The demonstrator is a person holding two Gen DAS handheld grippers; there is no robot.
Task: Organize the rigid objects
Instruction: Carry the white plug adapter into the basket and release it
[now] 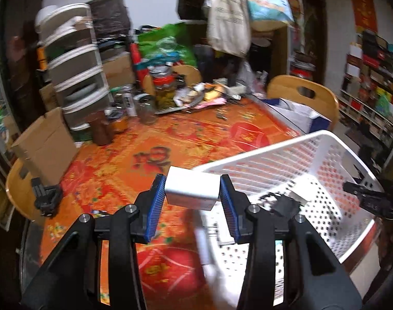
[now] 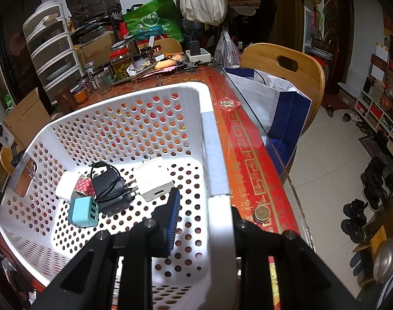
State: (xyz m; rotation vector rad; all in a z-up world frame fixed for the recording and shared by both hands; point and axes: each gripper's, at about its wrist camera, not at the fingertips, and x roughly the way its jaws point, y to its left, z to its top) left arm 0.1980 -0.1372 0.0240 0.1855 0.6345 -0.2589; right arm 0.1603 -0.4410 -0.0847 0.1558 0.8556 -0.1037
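Left gripper [image 1: 193, 193] clamped on one white block [image 1: 192, 190], centre frame. Right gripper [image 2: 204, 222] pinching basket [image 2: 217, 155] wall; four chargers [image 2: 113, 188] inside, lower left.

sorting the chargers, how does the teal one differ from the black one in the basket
The teal charger is a compact cube with three ports on its face and no cord; the black charger is larger, dark, and has its cable wrapped round it. The teal one's prongs are hidden, while the black one's metal prongs stick out. Both lie on the floor of the white basket, side by side.
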